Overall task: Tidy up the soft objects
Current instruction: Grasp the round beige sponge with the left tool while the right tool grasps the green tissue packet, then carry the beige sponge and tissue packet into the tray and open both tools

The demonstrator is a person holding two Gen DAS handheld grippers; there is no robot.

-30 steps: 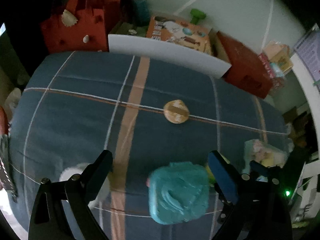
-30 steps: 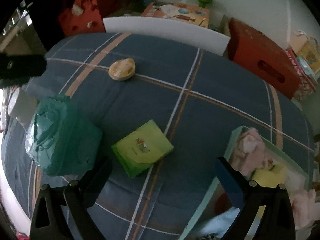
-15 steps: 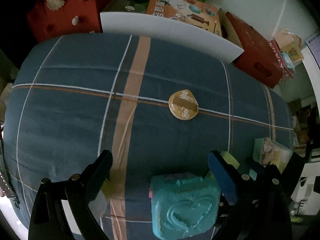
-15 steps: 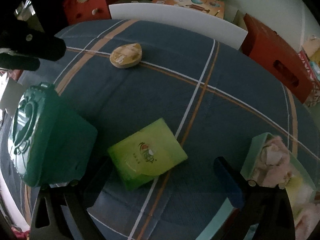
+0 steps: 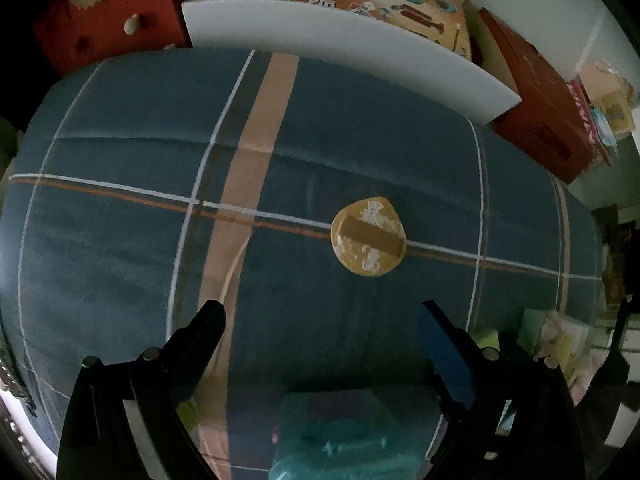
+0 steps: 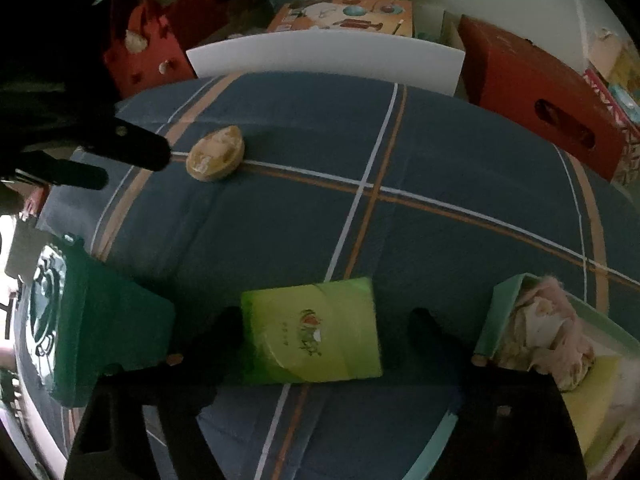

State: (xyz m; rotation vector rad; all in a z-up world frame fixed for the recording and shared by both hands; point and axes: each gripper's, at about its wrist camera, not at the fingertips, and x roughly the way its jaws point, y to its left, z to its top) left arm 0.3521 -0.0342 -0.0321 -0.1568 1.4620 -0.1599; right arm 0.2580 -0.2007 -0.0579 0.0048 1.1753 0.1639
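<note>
On the plaid bed [image 6: 440, 152], the right gripper [image 6: 324, 328], jaws wide, straddles a glossy green pack [image 6: 312, 340], a teal box [image 6: 80, 328] at nine o'clock; the left gripper [image 5: 320, 320], wide, faces a round tan cushion [image 5: 368, 236] at twelve.

Your left gripper [image 5: 320, 330] has its fingers [image 5: 444, 354] spread wide, nothing clamped between them, pointing forward and tilted downward. Your right gripper [image 6: 326, 332] is just as wide apart, its dark fingers [image 6: 224, 334] standing either side of the gap without pressing anything. From the right wrist view, your left gripper reaches in from the left edge.
</note>
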